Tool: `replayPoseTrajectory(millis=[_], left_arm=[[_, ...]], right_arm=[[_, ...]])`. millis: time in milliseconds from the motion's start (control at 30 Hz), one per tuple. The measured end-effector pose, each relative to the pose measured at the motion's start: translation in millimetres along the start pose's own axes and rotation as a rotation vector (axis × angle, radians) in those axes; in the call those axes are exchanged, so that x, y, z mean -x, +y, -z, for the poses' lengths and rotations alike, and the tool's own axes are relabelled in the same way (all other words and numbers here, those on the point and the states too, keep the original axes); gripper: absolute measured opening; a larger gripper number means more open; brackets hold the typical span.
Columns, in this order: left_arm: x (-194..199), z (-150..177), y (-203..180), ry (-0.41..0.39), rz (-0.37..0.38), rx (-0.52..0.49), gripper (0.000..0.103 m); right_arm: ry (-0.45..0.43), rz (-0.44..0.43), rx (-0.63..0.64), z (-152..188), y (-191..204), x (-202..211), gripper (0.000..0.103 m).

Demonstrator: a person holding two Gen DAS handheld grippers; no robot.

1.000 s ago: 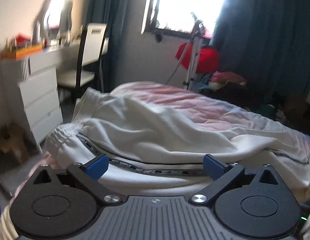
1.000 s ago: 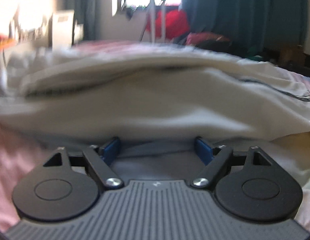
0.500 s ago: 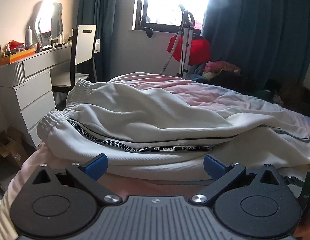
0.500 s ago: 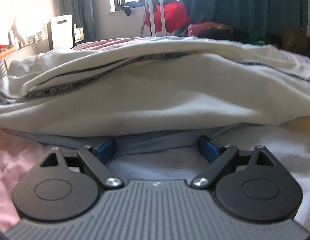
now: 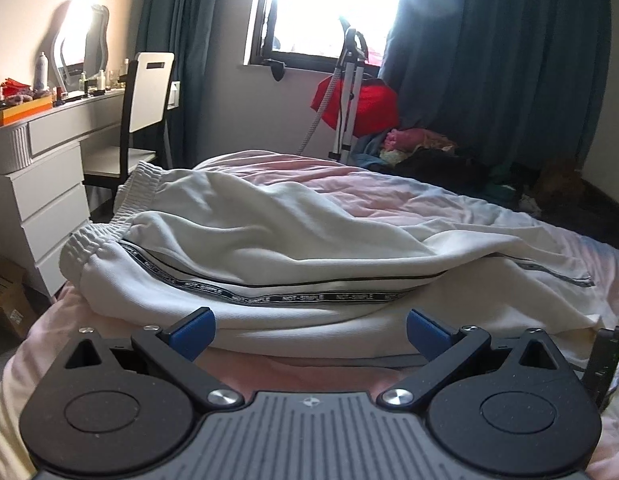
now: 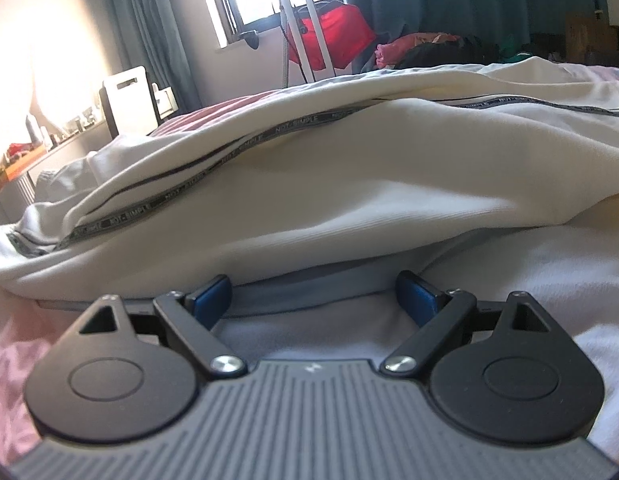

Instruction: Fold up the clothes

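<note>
Bed (image 5: 409, 192) filling the middle of both views, pink and pale quilt spread flat. Dark teal curtains (image 5: 509, 64) up at 1 o'clock in the left wrist view, bright window (image 5: 329, 4) at 12. White dresser (image 5: 41, 184) off at 9 o'clock, cluttered on top, white-backed chair (image 5: 149, 96) just beside it at 10. Red bag (image 5: 365, 108) behind a metal stand at 12, heap of clothes (image 5: 421, 148) on the floor at 1.

White track pants (image 5: 269, 248) lying across the bed, folded lengthwise, one leg on the other, elastic waistband toward 9 o'clock, black lettered side stripe running along the fold. Same track pants (image 6: 349, 184) looming large in the right wrist view, near edge lifted slightly off the quilt.

Left gripper (image 5: 309, 326) low at 6 o'clock, jaws spread wide, nothing between them, blue fingertips (image 5: 193, 330) just short of the pants' near edge. Right gripper (image 6: 315, 300) also at 6, jaws wide apart and empty, blue fingertips (image 6: 211, 294) right at the shadowed gap under the fabric; touching or not, impossible to tell.
</note>
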State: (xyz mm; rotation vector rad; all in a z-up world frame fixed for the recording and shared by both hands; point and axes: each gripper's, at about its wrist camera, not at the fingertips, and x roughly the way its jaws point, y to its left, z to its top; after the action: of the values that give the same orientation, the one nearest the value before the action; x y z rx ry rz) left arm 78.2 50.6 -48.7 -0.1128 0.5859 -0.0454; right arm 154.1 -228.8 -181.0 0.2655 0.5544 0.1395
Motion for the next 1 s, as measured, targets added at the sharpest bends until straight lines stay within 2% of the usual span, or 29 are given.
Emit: replayPoseTrajectory(millis=[267, 333, 433, 467, 600, 633, 667, 733, 800, 867, 1000], left_arm=[[-4, 4, -5, 0.024, 0.039, -0.019, 0.103], [-5, 5, -7, 0.023, 0.039, -0.027, 0.103], [-5, 6, -10, 0.018, 0.035, -0.045, 0.103], [-5, 7, -11, 0.015, 0.034, -0.054, 0.103], [-6, 10, -17, 0.008, 0.034, -0.097, 0.103], [-7, 11, -18, 0.01, 0.039, -0.109, 0.103], [-7, 12, -20, 0.012, 0.044, -0.122, 0.103], [-7, 14, -24, 0.009, 0.055, -0.148, 0.103], [-4, 14, -26, -0.017, 0.058, -0.176, 0.102], [1, 14, -28, -0.052, 0.056, -0.205, 0.102], [3, 13, -27, -0.07, 0.041, -0.219, 0.103]], right_arm=[[-0.043, -0.106, -0.147, 3, -24, 7, 0.091], [-0.071, -0.175, -0.242, 5, -41, 10, 0.09], [-0.158, -0.352, -0.47, 18, -79, 14, 0.091], [-0.217, -0.434, -0.565, 26, -95, 17, 0.09], [-0.538, -0.848, -0.937, 71, -148, 19, 0.092], [-0.623, -0.958, -1.022, 82, -159, 18, 0.097], [-0.687, -1.04, -1.045, 88, -164, 20, 0.103], [-0.75, -1.125, -0.982, 92, -162, 23, 0.103], [-0.754, -1.132, -0.978, 93, -162, 22, 0.103], [-0.719, -1.09, -0.988, 92, -160, 21, 0.103], [-0.547, -0.894, -0.989, 81, -152, 14, 0.103]])
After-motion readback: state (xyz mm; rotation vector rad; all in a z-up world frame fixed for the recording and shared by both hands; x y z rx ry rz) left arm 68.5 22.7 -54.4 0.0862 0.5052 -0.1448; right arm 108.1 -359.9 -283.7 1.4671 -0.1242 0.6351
